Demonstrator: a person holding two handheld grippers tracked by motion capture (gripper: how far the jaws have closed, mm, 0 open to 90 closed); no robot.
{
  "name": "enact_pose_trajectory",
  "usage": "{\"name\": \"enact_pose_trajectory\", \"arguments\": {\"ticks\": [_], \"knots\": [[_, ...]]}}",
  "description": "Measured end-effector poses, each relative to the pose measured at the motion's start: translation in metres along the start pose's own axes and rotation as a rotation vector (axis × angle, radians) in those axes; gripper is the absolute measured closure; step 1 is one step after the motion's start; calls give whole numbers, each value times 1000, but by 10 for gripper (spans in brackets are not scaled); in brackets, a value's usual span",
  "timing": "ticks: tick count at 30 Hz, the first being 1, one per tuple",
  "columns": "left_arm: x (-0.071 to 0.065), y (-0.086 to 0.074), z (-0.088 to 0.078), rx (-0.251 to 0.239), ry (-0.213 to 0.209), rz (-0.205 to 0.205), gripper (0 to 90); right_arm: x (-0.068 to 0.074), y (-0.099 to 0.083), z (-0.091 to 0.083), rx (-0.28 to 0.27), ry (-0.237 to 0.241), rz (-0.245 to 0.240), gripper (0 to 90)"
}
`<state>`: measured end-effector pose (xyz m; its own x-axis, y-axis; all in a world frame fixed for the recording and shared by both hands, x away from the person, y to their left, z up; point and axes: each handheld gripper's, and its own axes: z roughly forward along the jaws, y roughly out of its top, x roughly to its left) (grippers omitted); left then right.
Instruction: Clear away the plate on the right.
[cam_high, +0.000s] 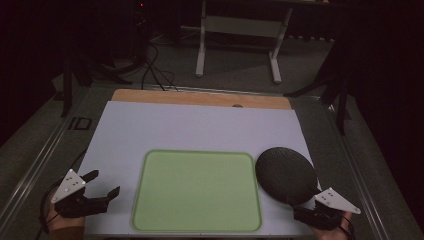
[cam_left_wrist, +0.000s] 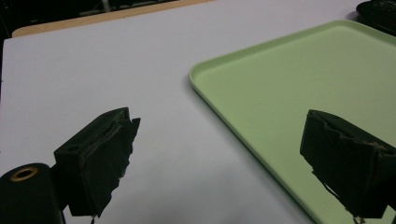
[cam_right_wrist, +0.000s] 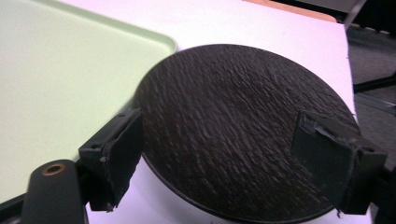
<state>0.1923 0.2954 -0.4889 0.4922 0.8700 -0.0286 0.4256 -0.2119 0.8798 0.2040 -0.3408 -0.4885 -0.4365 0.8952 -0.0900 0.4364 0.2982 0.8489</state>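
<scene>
High view first, going left to right with the green tray (cam_high: 197, 191) as my anchor. It's a light green rectangular tray with rounded corners and a low rim, lying flat on the white table top (cam_high: 195, 127), toward the near edge.

Left of the tray, just off its near-left corner, sits the left gripper (cam_high: 105, 184), held in a hand (cam_high: 54, 216) coming in from the bottom. Its jaws are spread wide with nothing between them. In the left gripper view the left gripper (cam_left_wrist: 219, 154) has one jaw over bare white table and the other hanging over the tray's (cam_left_wrist: 299, 88) near side, so it kind of straddles the rim.

Right of the tray, with its edge just beside or slightly over the tray's right rim, is a round black plate (cam_high: 286, 175) with a rough textured surface.

Right of the tray's near-right corner is the right gripper (cam_high: 309, 212). In the right gripper view the right gripper (cam_right_wrist: 219, 158) has its jaws wide apart, one on each side of the plate (cam_right_wrist: 233, 121), low over its near part. Can't tell if they touch it, but they're not clamped on it.
</scene>
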Motion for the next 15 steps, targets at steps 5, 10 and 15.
{"name": "enact_pose_trajectory", "arguments": {"ticks": [5, 10, 15], "knots": [[0, 0, 1, 4, 4, -1, 102, 3, 1, 5, 38, -5, -24, 186], [1, 0, 2, 8, 3, -5, 103, 8, 3, 8, 56, 6, -64, 201], [2, -1, 5, 19, 3, -7, 110, 14, 5, 11, 74, -2, -108, 226]]}}
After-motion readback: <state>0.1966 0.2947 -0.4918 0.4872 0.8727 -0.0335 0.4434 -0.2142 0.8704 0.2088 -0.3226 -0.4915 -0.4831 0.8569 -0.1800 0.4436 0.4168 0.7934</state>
